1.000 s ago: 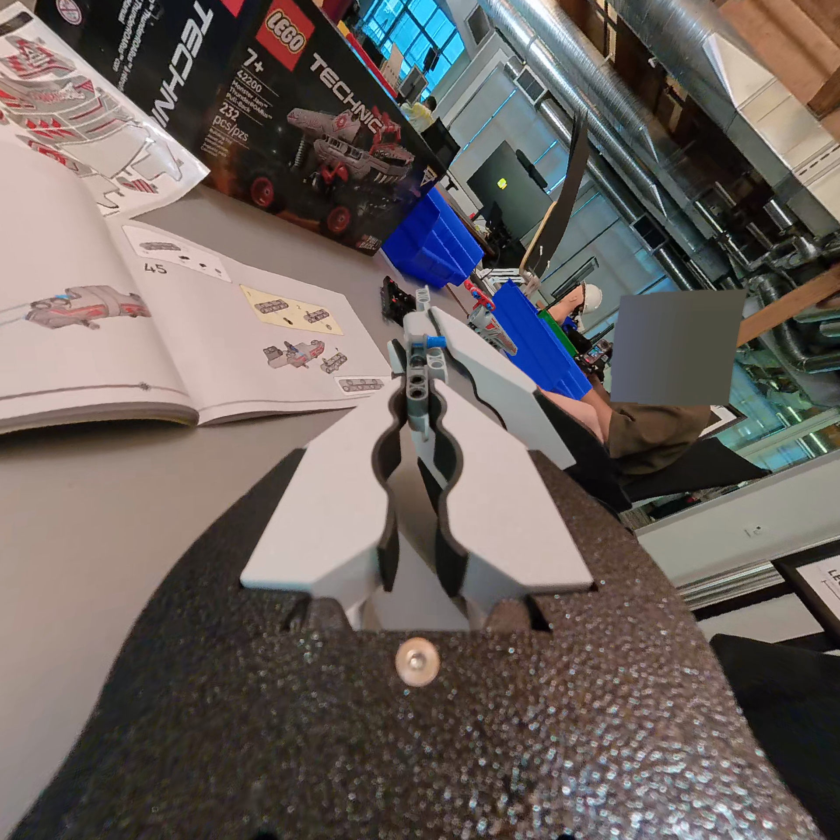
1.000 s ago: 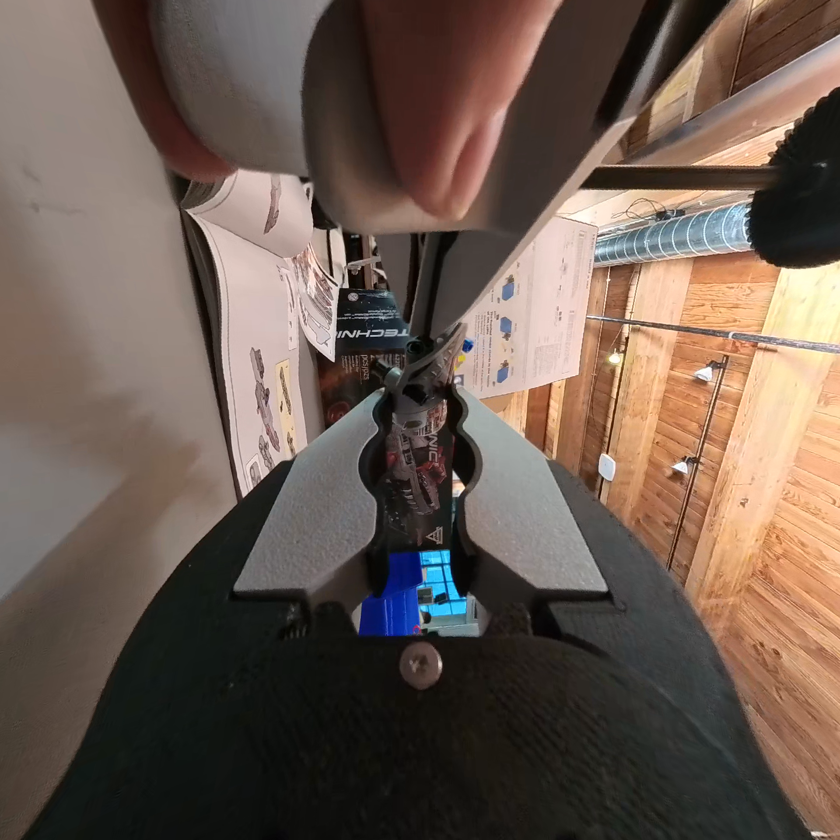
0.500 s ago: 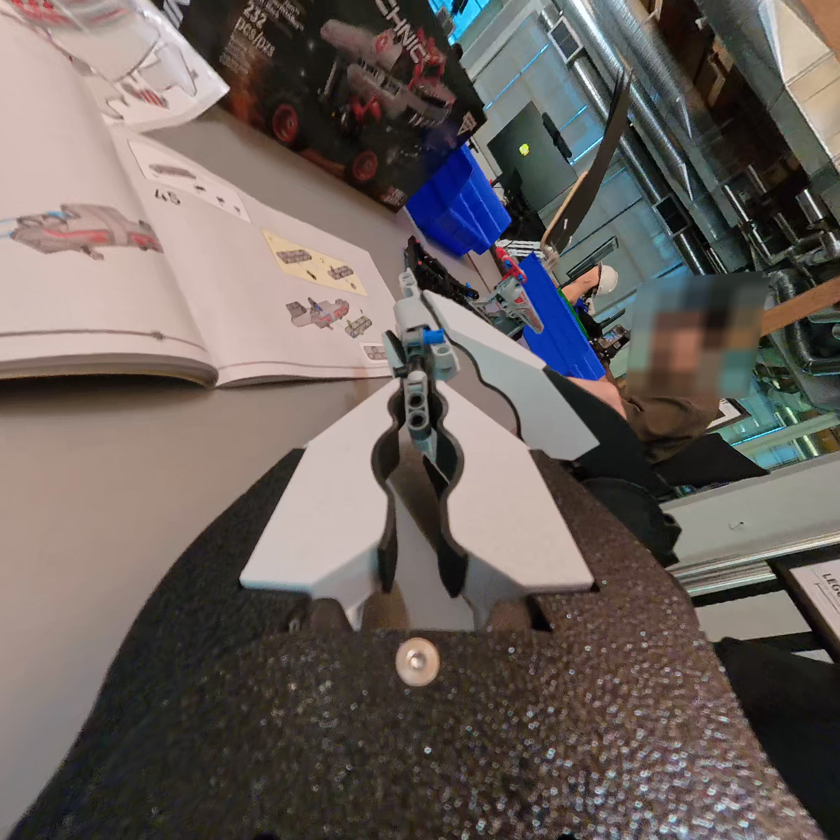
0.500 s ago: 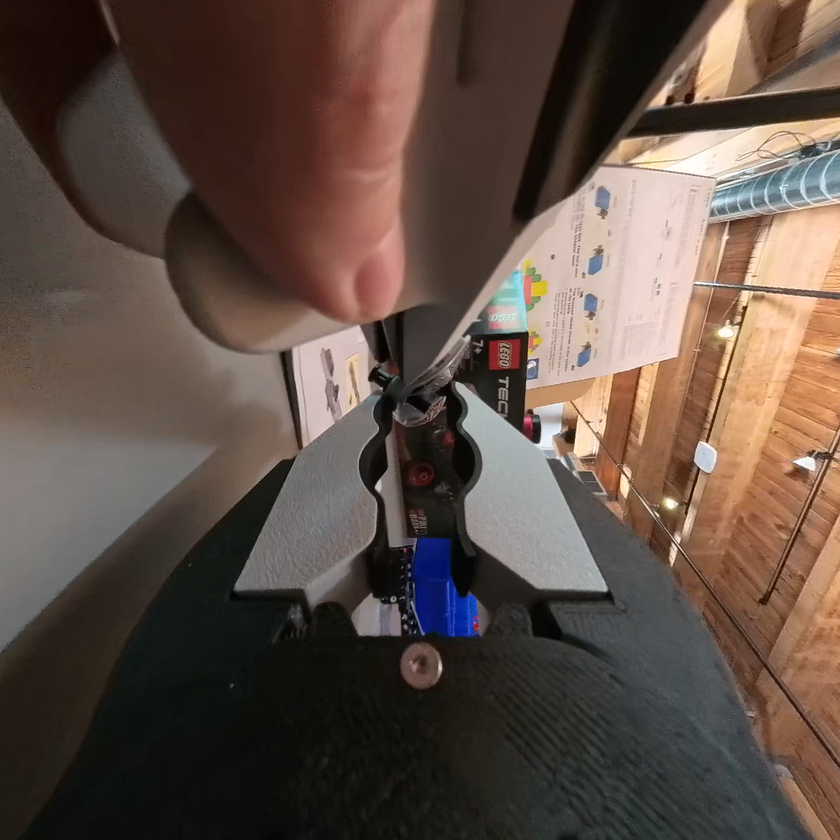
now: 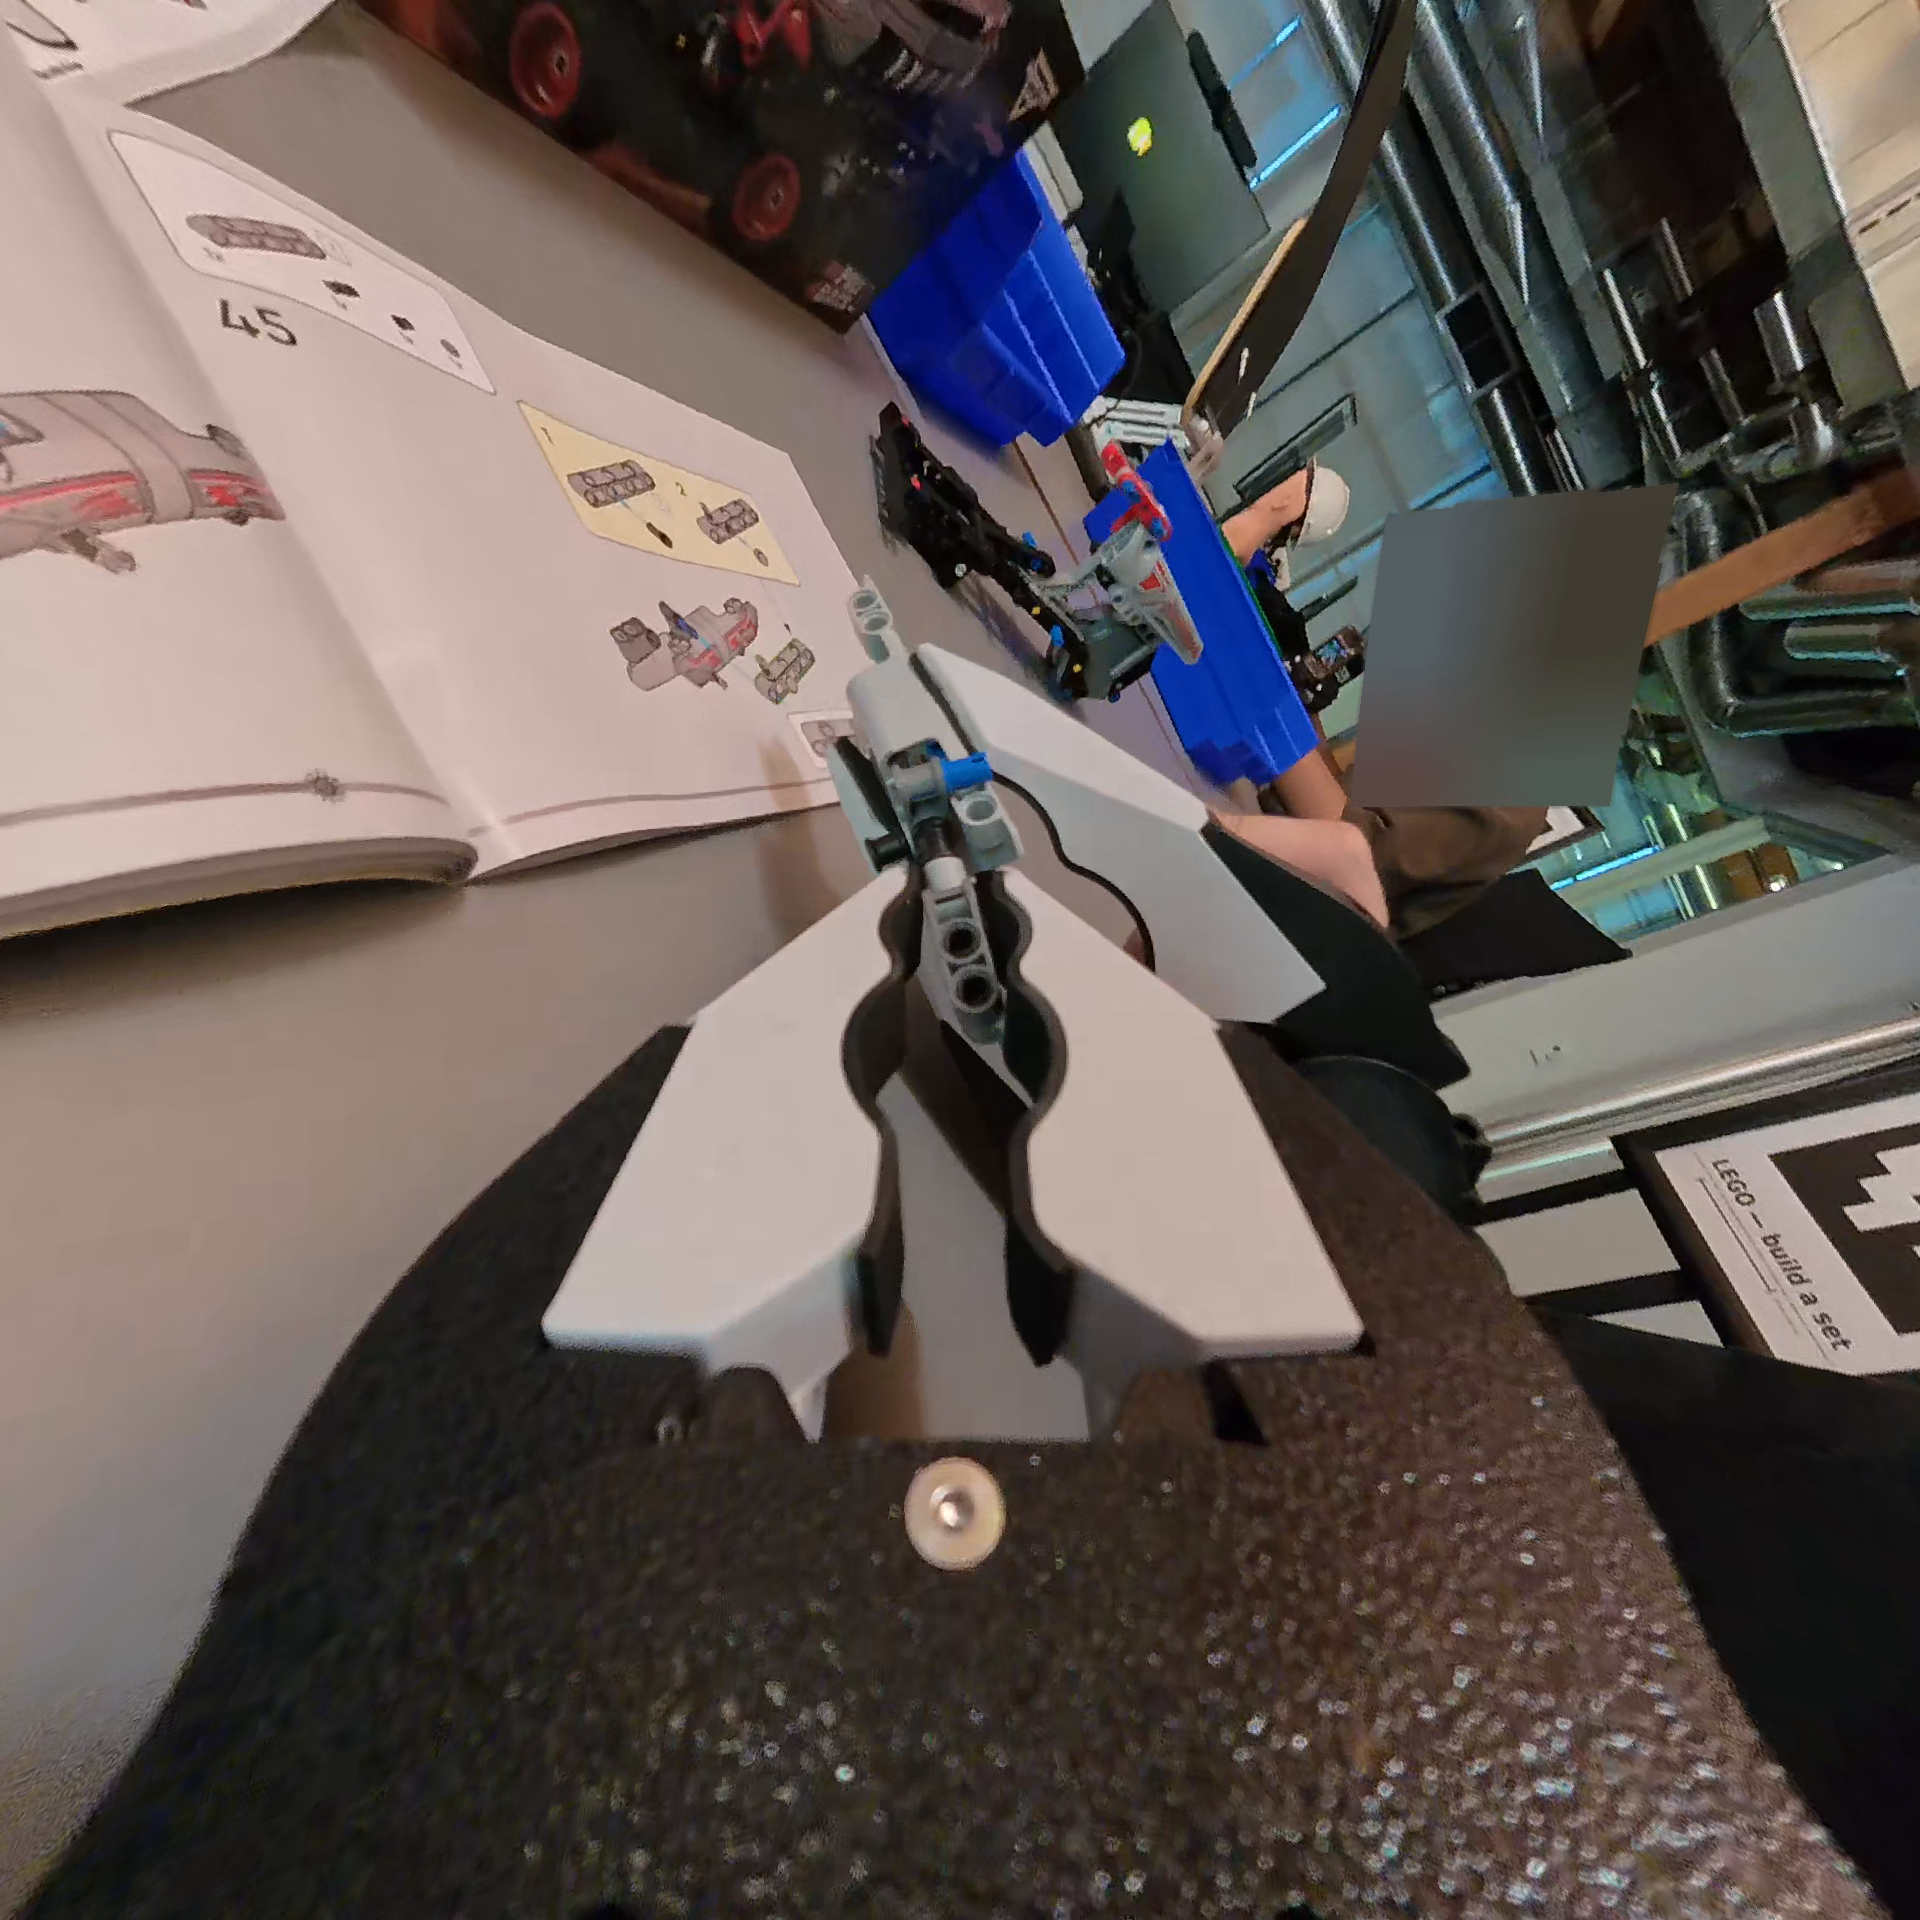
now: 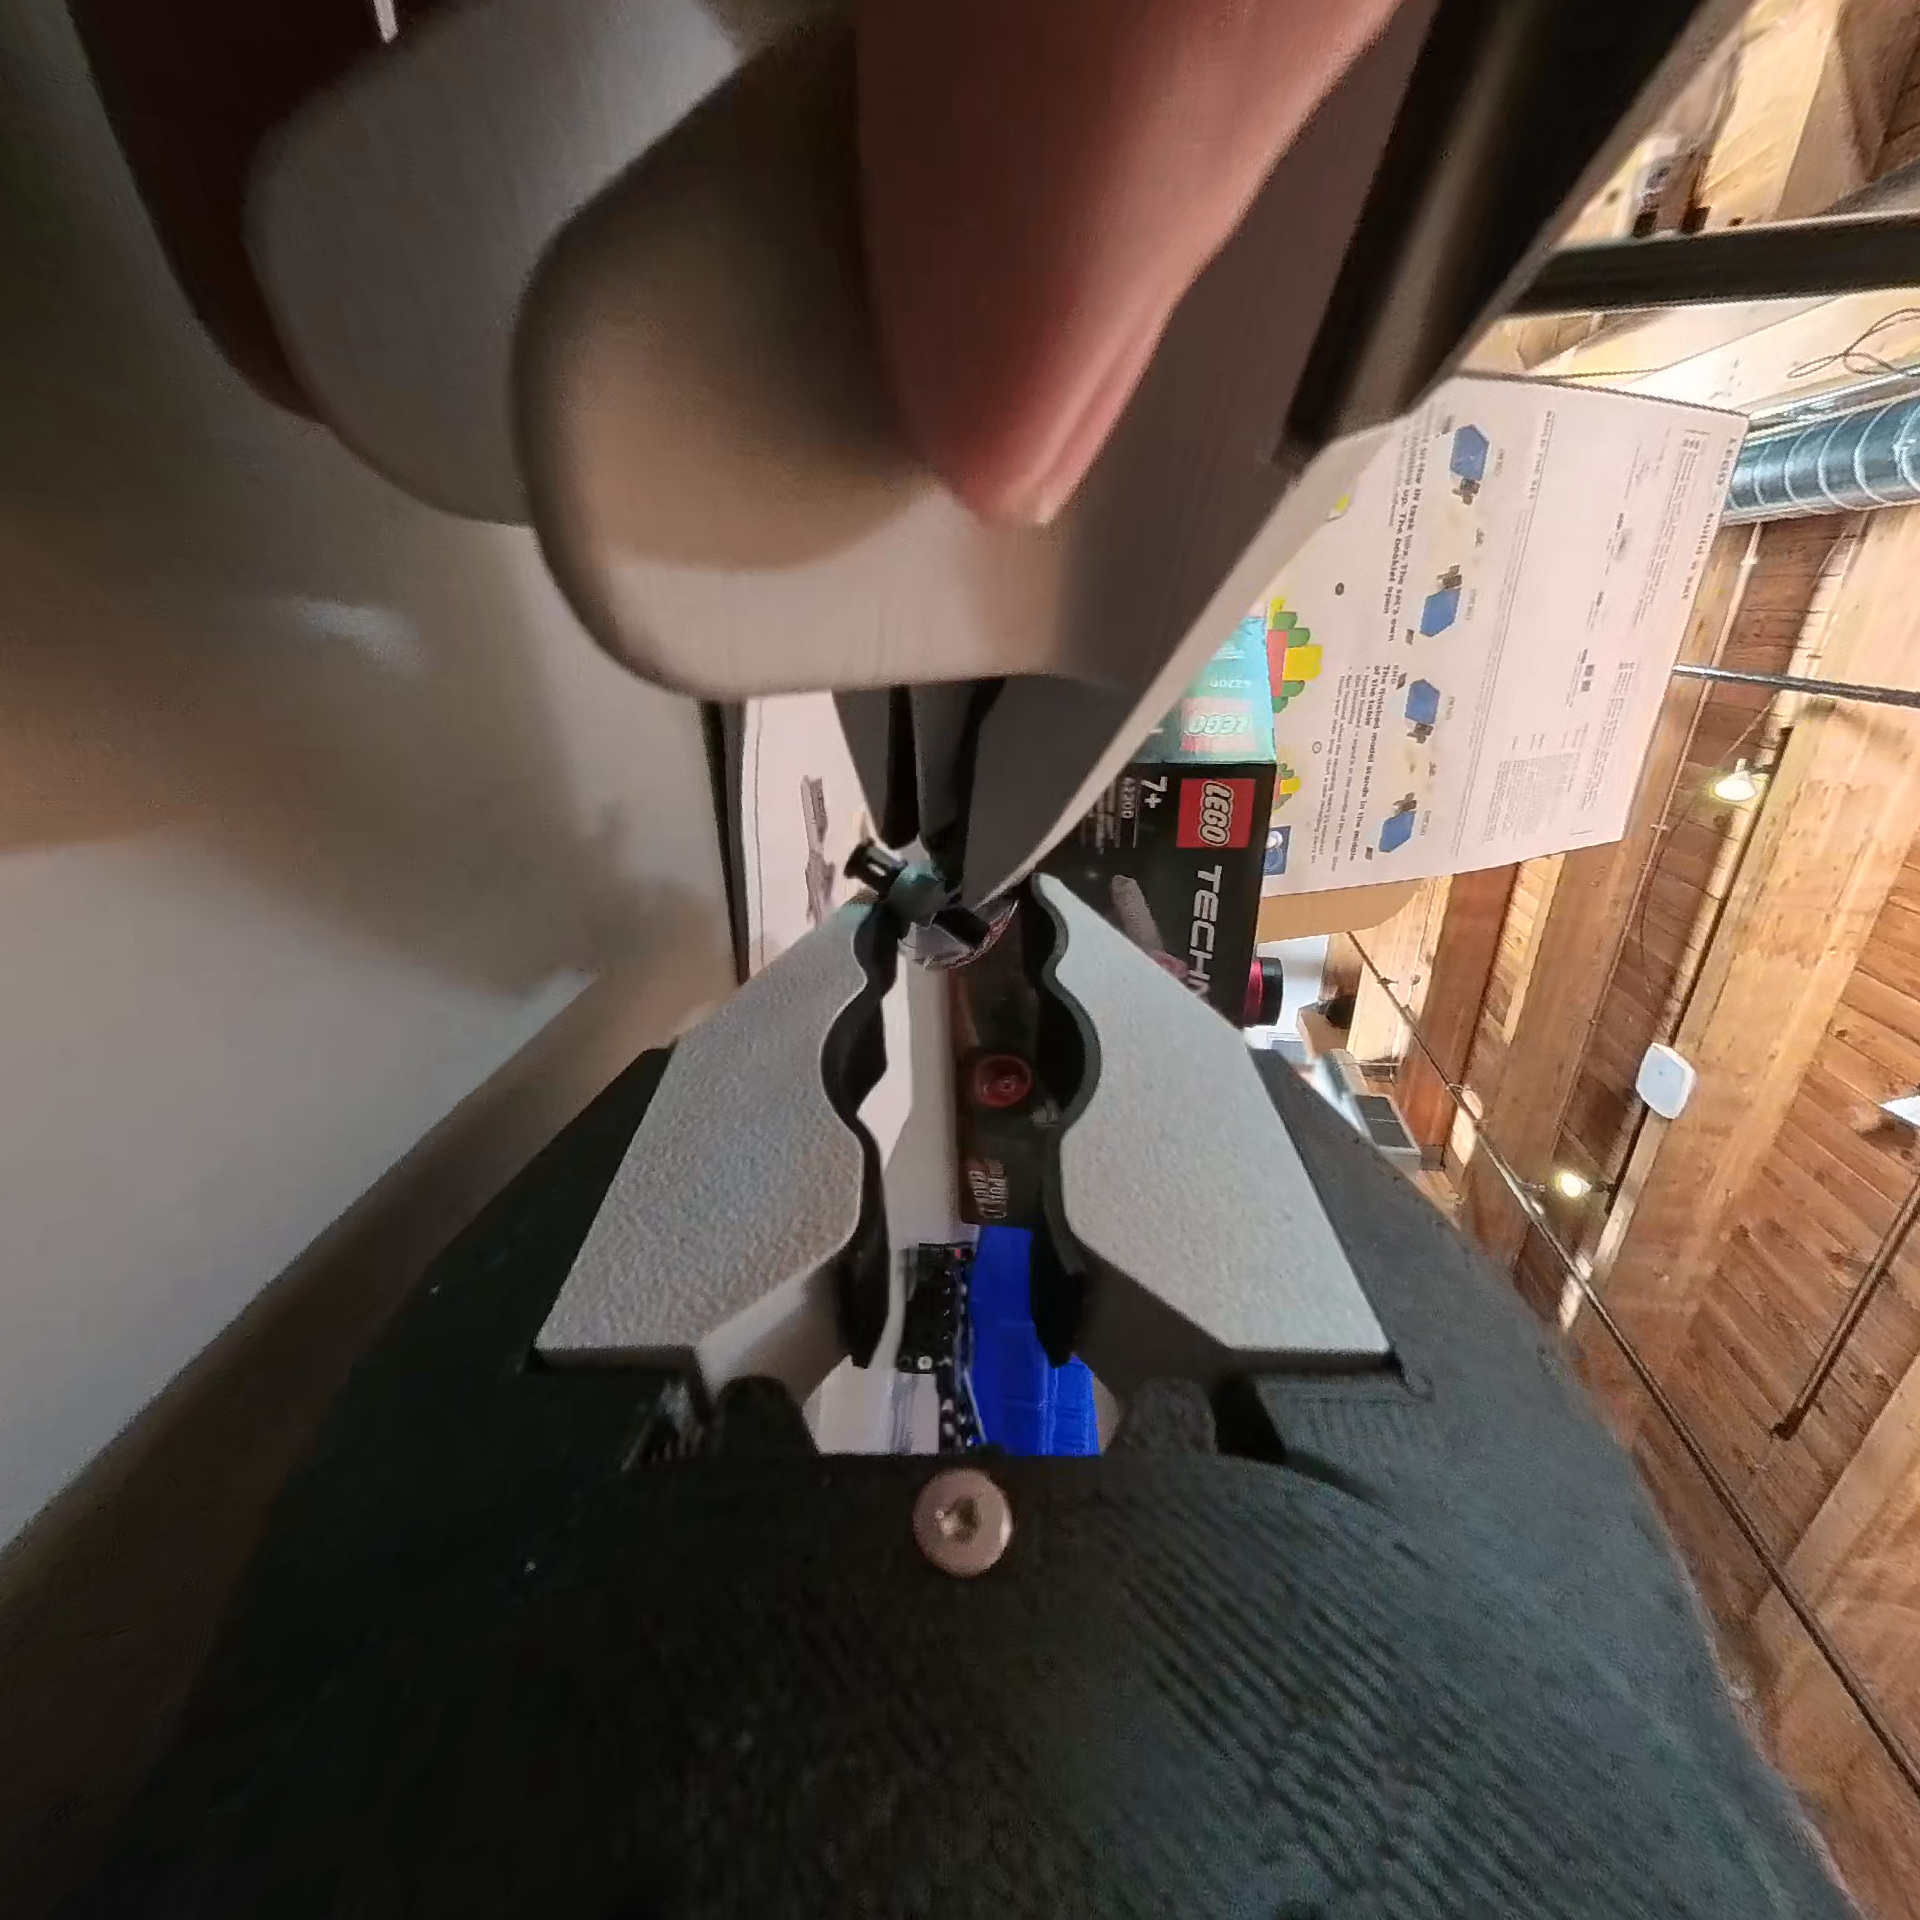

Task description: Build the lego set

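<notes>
Judging by the open instruction booklet (image 5: 395,582), you're mid-build: your left gripper (image 5: 951,914) is clamped on a grey beam subassembly (image 5: 940,831), your right gripper (image 6: 945,925) seemingly pinching its other end (blurred), while the partly built chassis (image 5: 997,561) waits beyond.

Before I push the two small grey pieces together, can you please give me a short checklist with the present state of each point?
1. Left gripper clamps the grey beam: ok, the beam sits between its tips.
2. Right gripper holds the grey connector assembly: ok, seen in the left wrist view.
3. Beam and assembly meet at the tips: ok, they touch.
4. Pin lined up with its hole: cannot tell, the joint is too small.
5. Right wrist view of the joint: not ok, blurred and mostly covered by the other gripper and a hand.
6. Instruction booklet open on the table: ok.
</notes>
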Demonstrator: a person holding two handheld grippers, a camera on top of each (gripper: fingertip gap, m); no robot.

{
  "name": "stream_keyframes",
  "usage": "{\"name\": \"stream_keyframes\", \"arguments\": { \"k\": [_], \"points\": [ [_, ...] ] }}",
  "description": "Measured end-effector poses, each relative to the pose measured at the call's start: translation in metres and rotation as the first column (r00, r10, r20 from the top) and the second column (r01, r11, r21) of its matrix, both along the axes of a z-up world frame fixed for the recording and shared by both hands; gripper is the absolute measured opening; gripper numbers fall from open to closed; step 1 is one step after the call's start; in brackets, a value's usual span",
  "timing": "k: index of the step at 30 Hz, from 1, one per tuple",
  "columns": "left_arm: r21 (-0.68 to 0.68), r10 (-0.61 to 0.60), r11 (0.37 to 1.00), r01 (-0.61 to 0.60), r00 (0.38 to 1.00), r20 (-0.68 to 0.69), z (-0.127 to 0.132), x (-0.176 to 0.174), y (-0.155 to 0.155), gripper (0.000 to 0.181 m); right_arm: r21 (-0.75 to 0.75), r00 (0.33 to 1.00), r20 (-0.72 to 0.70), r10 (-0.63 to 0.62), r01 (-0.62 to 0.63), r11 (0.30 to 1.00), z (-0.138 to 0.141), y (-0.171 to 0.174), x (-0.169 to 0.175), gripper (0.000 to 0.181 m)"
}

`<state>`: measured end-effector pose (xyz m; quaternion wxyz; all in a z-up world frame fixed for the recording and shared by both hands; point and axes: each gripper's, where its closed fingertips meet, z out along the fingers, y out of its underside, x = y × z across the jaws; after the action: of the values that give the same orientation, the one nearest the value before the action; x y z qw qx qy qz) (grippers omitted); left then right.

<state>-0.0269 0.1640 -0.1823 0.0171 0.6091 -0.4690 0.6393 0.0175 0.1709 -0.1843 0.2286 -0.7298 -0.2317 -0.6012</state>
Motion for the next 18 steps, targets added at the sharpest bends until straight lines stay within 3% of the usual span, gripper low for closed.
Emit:
{"name": "stream_keyframes", "arguments": {
  "k": [10,18],
  "points": [
    [0.165,-0.067,0.983,0.083,0.993,-0.1,-0.021,-0.003,0.003,0.016,-0.087,0.998,-0.066,-0.001,-0.005,0.996,-0.021,0.001,-0.006,0.022],
    [0.182,-0.104,0.975,0.127,0.986,-0.13,-0.026,-0.006,0.004,0.015,-0.14,0.998,-0.065,0.007,-0.016,0.99,-0.029,0.003,-0.009,0.022]
  ]
}}
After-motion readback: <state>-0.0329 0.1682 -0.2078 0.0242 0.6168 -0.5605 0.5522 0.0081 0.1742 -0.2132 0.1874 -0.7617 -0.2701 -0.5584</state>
